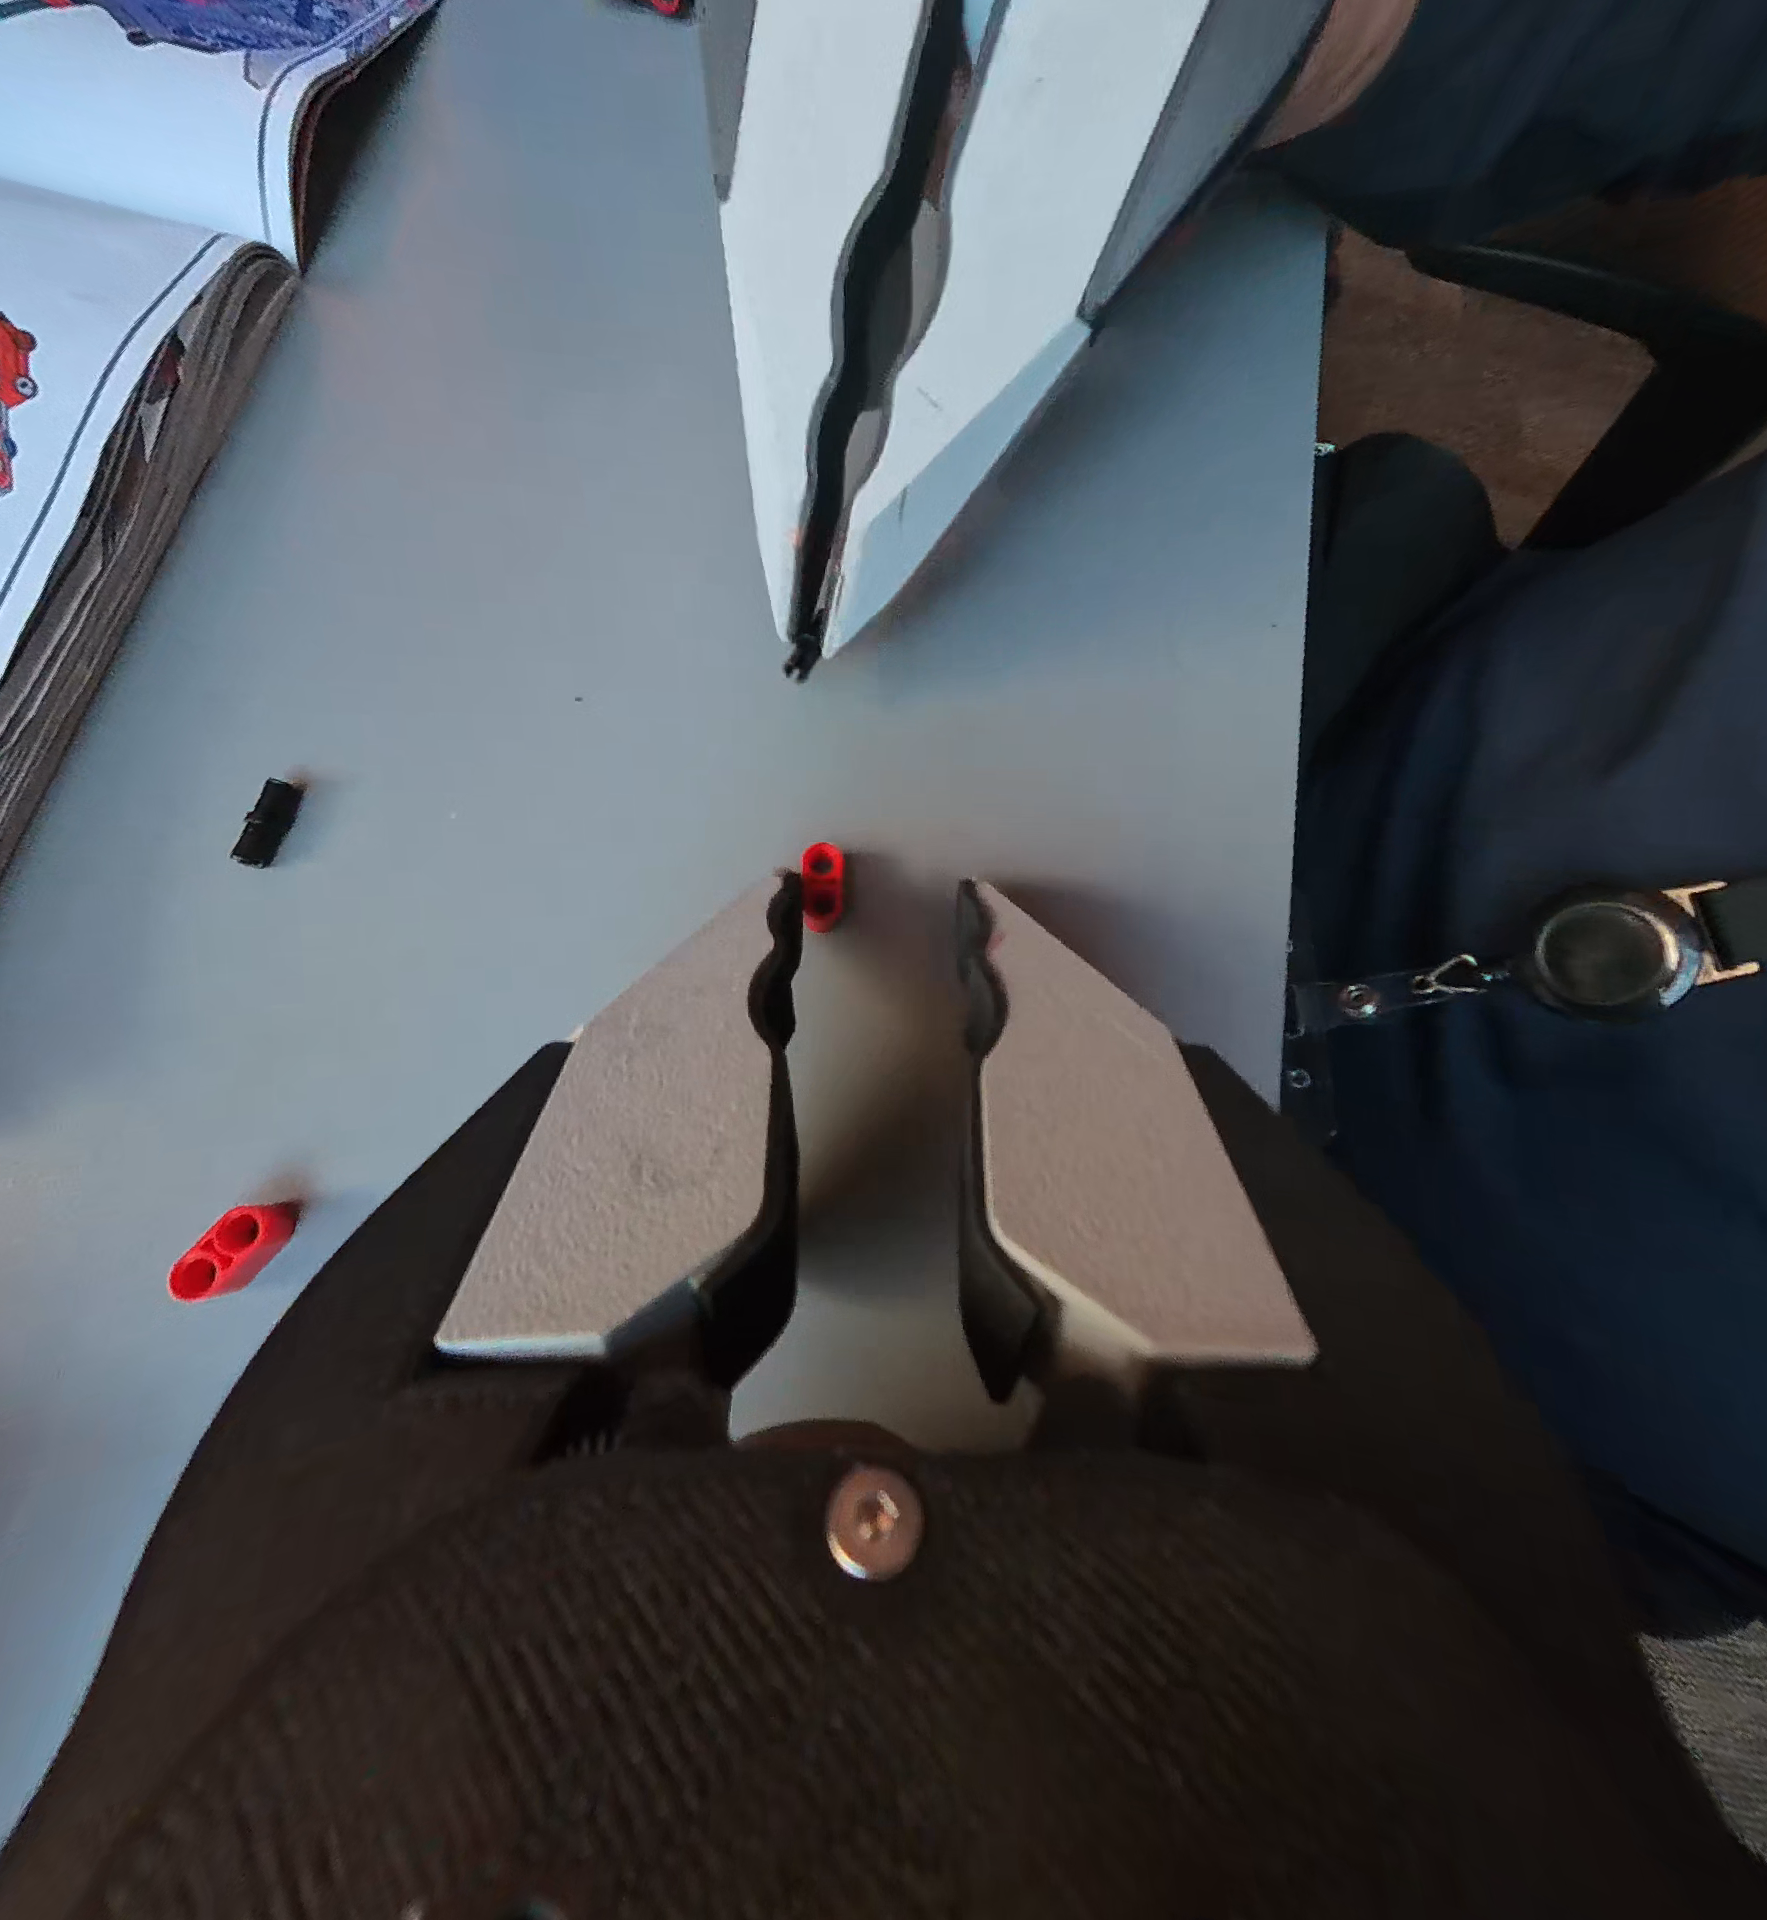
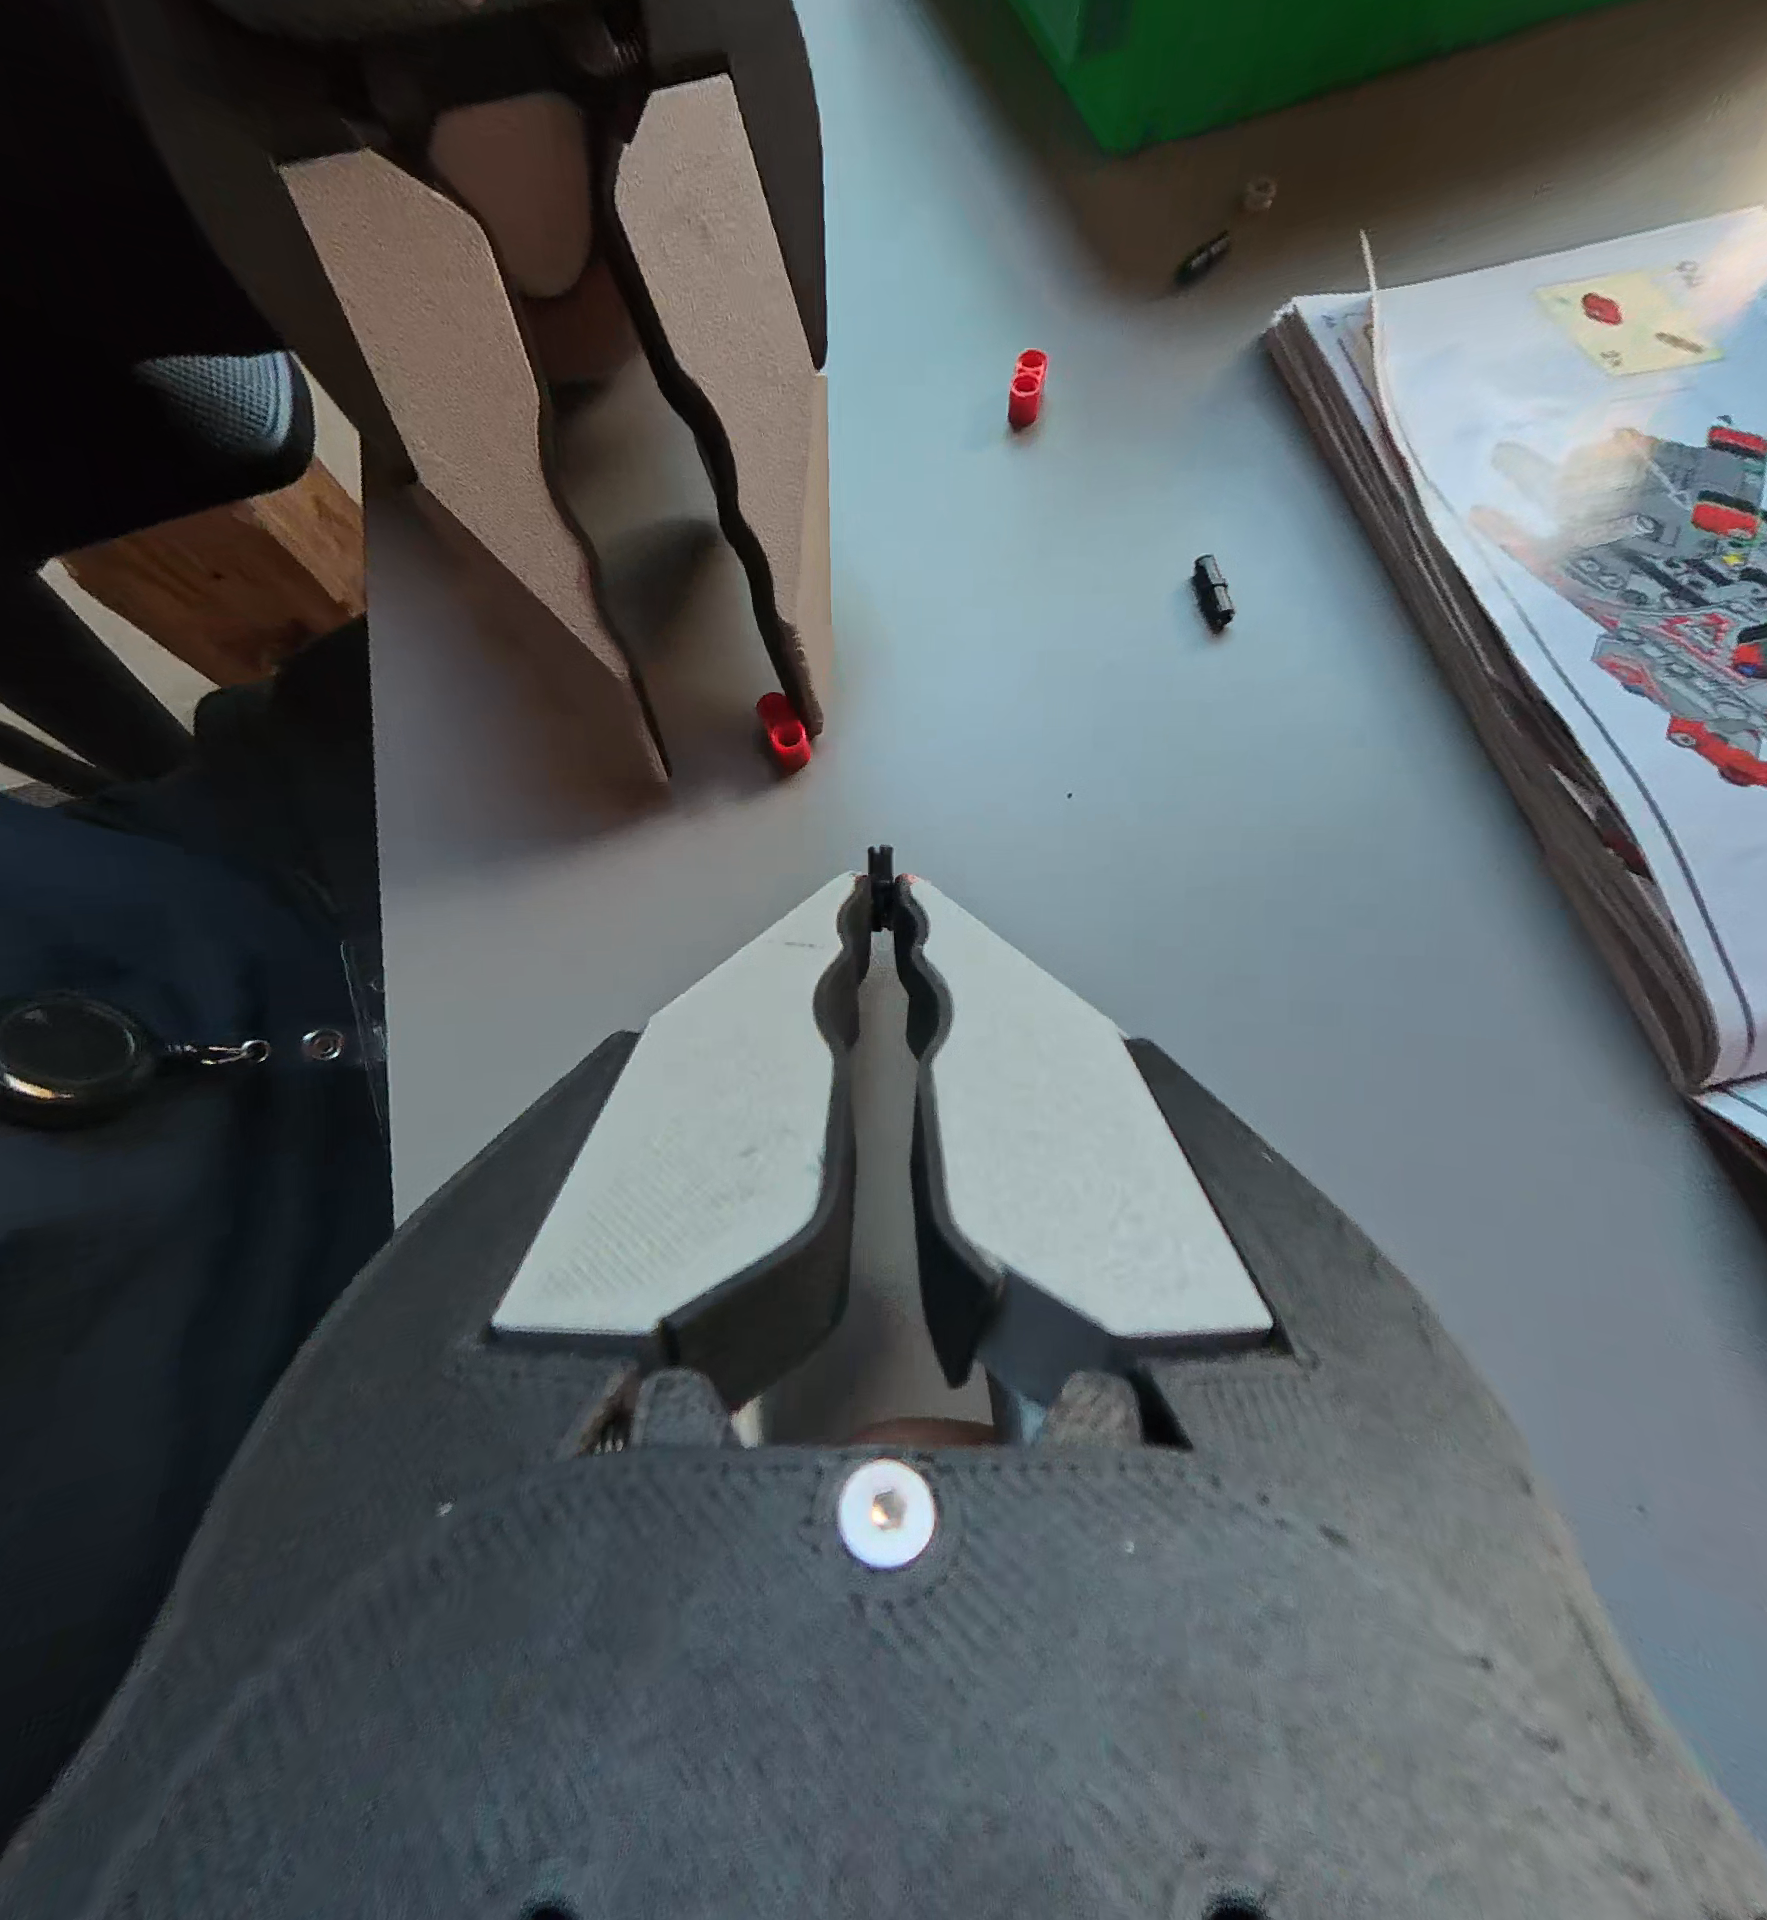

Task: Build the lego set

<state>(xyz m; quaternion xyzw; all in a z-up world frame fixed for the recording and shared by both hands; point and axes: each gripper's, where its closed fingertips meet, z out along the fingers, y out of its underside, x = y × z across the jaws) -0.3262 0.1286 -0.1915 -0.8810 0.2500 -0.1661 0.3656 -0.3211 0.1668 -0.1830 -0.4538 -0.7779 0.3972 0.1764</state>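
Dim, cool daylight leaves soft shadows on the smooth grey tabletop [image 1: 505, 582]; wide-angle edges bend and blur slightly.

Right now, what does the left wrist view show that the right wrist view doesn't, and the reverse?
Only the left wrist view: the open left claw seen from behind, with bare table between its tips.

Only the right wrist view: a green box at the table's far edge.

Both: the right claw shut on a black pin, a red beam by one left fingertip, a second red beam, a loose black pin, the open manual, and a badge reel.
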